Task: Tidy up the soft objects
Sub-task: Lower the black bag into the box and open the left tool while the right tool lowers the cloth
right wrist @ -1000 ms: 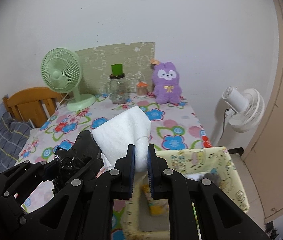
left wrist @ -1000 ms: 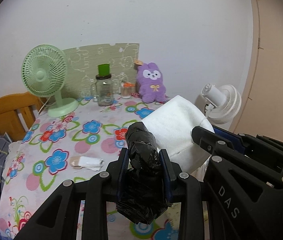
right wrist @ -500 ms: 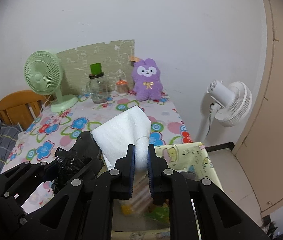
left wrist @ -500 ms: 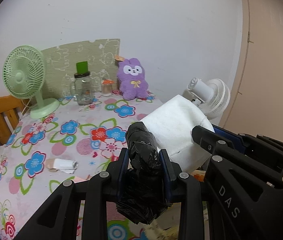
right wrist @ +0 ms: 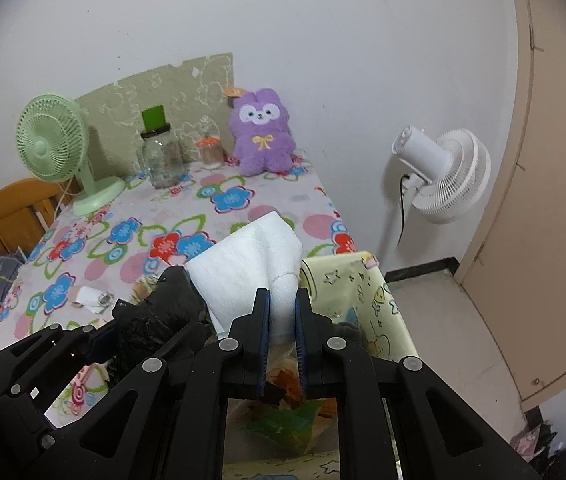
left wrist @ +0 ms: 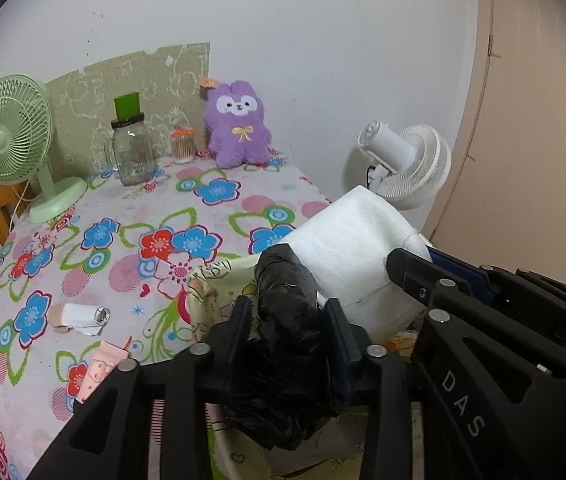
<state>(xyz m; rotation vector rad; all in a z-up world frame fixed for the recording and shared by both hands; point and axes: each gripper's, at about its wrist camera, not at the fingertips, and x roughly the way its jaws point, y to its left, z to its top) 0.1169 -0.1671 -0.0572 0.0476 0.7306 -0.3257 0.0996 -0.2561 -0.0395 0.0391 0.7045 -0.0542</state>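
Left wrist view: left hand-held gripper (left wrist: 287, 312), jaws just opening around black bag (left wrist: 287, 300), risks dropping it outside basket (left wrist: 203, 276); right hand-held gripper (right wrist: 283, 308) clamps white cloth (right wrist: 251, 256).

The yellow fabric bin (right wrist: 367, 296) is largely hidden behind the grippers; its jumbled contents, perhaps packets, are too obscured to identify.

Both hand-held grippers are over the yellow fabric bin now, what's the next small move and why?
Probably finish opening the left hand-held gripper: its jaws have just been widening around the crumpled black plastic bag, which hangs over the yellow cartoon-print fabric bin, so it should drop in.
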